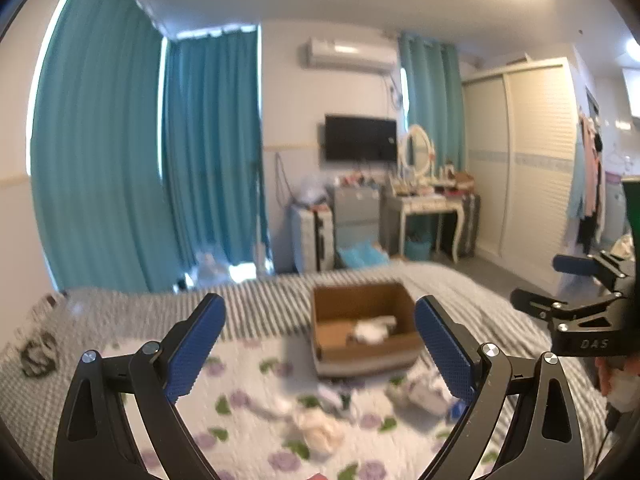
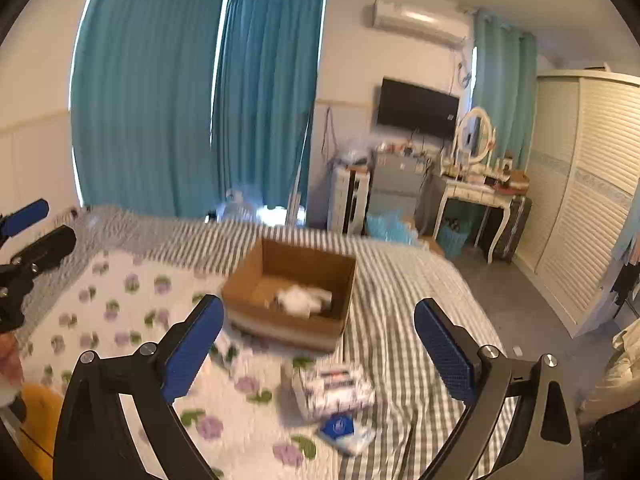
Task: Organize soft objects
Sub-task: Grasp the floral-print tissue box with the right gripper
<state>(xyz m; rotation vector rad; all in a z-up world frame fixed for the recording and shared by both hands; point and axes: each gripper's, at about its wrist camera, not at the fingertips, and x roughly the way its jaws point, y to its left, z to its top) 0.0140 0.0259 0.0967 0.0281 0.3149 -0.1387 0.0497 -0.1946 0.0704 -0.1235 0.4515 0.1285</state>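
Note:
An open cardboard box (image 1: 362, 326) stands on the bed and holds a white soft bundle (image 1: 374, 328); it also shows in the right wrist view (image 2: 292, 296) with the bundle (image 2: 304, 298) inside. My left gripper (image 1: 320, 344) is open and empty above the floral sheet, short of the box. A crumpled cream cloth (image 1: 316, 426) and a white packet (image 1: 426, 394) lie below it. My right gripper (image 2: 318, 344) is open and empty above a white packet (image 2: 334, 390) and a blue-and-white pack (image 2: 346, 432). Each gripper shows at the edge of the other's view.
The bed has a floral sheet (image 2: 132, 320) over a grey striped cover (image 2: 404, 320). Teal curtains (image 1: 140, 160), a dressing table (image 1: 428, 208), a wardrobe (image 1: 532, 168) and a dark object (image 1: 38, 354) on the bed's left are in view.

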